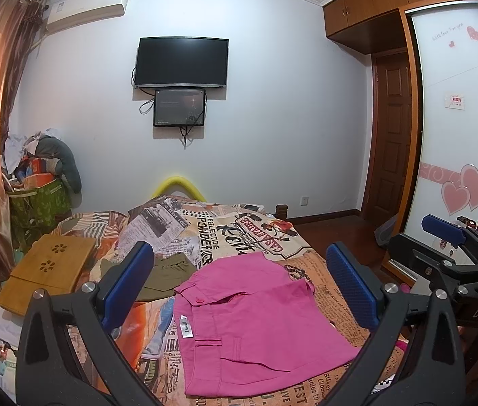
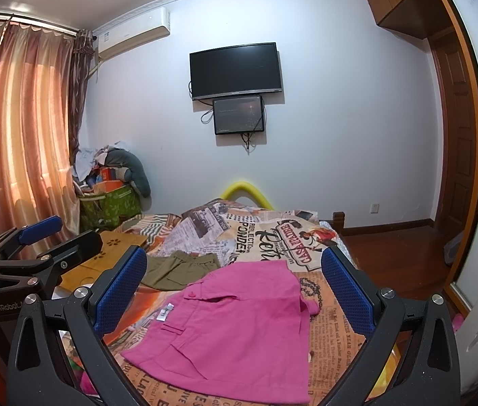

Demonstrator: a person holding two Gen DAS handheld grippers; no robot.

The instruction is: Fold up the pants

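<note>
**Pink shorts flat on the bed, both claws apart above them**

Pink cotton, folded once along the middle: pink shorts (image 1: 249, 324) lying flat on the newspaper-print bedspread (image 1: 239, 233), near the front edge of the bed, with waistband and white label (image 1: 185, 330) turned to the left. Seen also from the right wrist camera as pink shorts (image 2: 235, 331), in the same flat state.

Left gripper (image 1: 239, 291) held above the shorts, blue pads (image 1: 127, 280) wide apart, nothing between them, not touching the fabric. Right gripper (image 2: 235, 291) likewise spread wide, blue pads (image 2: 347, 291) on either side of the shorts in the view, gripping nothing. Visible at the right edge of the left camera and at the left edge of the right camera: the other gripper, just beside.

Behind the pink shorts, a little to the left, olive-green shorts (image 1: 168, 275) on the same bedspread, apart from the pink pair. Further left, a bamboo lap table (image 1: 46, 270) on the bed. On the far wall, a black television (image 1: 181, 62) with a smaller screen (image 1: 178, 107) just under it. Orange-pink curtains (image 2: 19, 128) at the left, wooden wardrobe (image 1: 391, 3) at the right.
</note>
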